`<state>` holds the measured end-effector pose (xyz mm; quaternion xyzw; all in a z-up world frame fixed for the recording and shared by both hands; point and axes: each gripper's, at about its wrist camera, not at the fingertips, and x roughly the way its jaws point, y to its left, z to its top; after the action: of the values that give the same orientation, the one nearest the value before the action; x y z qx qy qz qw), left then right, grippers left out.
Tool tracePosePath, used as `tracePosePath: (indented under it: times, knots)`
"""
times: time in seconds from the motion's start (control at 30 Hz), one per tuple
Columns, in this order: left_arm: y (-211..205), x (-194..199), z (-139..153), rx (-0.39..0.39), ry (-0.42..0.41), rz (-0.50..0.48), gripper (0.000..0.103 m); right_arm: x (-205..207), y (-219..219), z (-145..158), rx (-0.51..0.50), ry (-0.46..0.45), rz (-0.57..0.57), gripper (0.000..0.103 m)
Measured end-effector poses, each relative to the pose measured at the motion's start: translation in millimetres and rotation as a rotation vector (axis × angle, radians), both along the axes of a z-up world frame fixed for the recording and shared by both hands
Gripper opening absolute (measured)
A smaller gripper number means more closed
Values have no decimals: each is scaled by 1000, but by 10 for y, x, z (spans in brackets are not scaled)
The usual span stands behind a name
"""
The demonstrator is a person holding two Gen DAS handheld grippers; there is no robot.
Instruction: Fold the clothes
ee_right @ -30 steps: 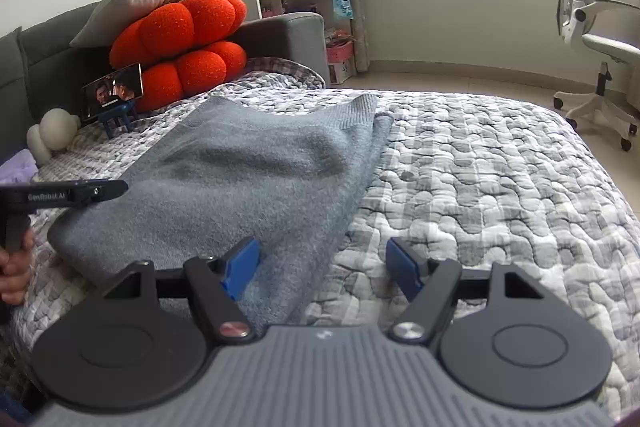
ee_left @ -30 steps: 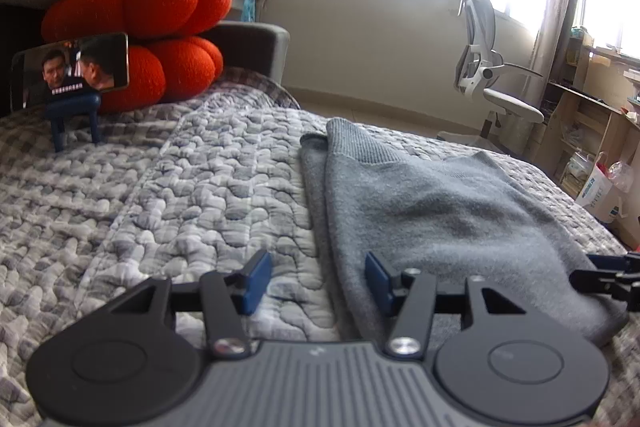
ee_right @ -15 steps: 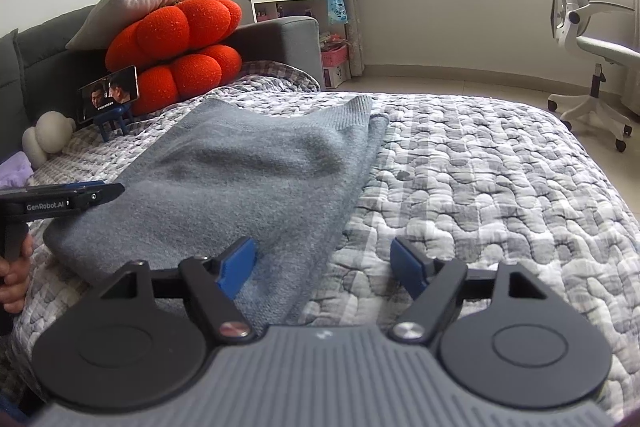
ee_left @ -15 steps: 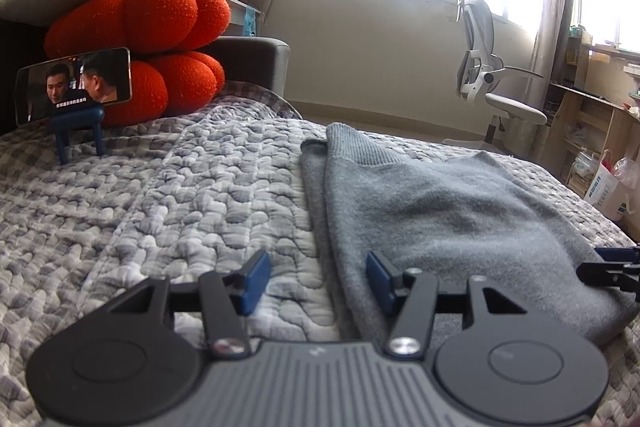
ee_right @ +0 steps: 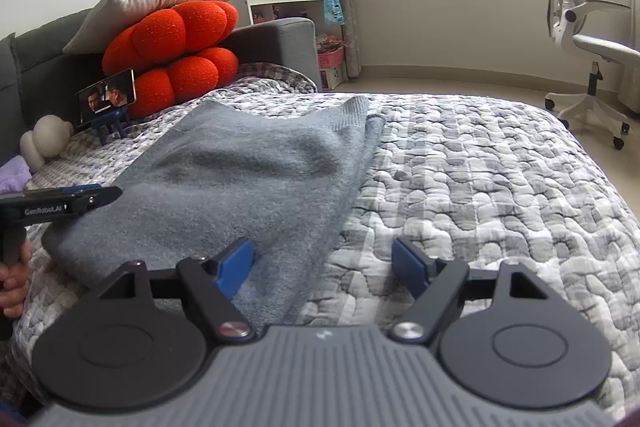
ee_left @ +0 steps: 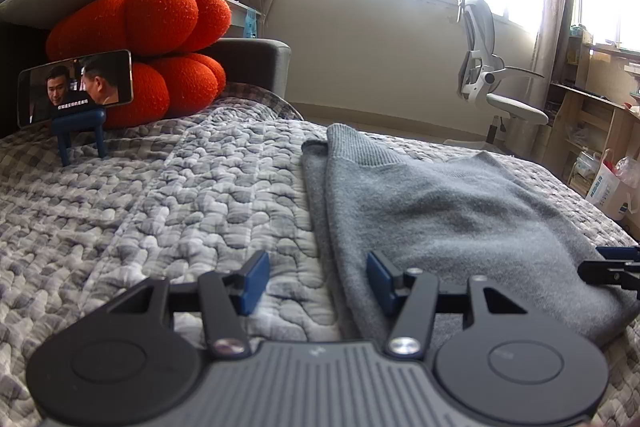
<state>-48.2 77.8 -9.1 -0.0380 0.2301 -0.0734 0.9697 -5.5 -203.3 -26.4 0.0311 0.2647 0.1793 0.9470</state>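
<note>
A grey knit sweater [ee_left: 448,211] lies folded lengthwise and flat on the quilted bed; it also shows in the right wrist view [ee_right: 244,179]. My left gripper [ee_left: 318,285] is open and empty, low over the sweater's near left edge, one finger over the quilt and one over the knit. My right gripper [ee_right: 326,267] is open and empty over the sweater's near right edge. The left gripper shows side-on in the right wrist view [ee_right: 96,197], and the right gripper's tip shows in the left wrist view [ee_left: 612,265].
The grey-white quilt [ee_right: 480,179] covers the bed. Orange cushions [ee_left: 152,39] and a grey pillow sit at the head, with a phone on a blue stand [ee_left: 76,87] in front. A white office chair [ee_right: 584,39] stands beyond the bed; a desk [ee_left: 592,115] is at right.
Both grippers have dropped slightly lower toward the bed and stay open. The sweater has not moved.
</note>
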Motion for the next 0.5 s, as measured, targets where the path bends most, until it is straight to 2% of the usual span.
tracePosePath:
  times: [0.5]
  knots:
    - [-14,-17,13,10,-4,3,56,10,13,1,-10,-2,-32,80]
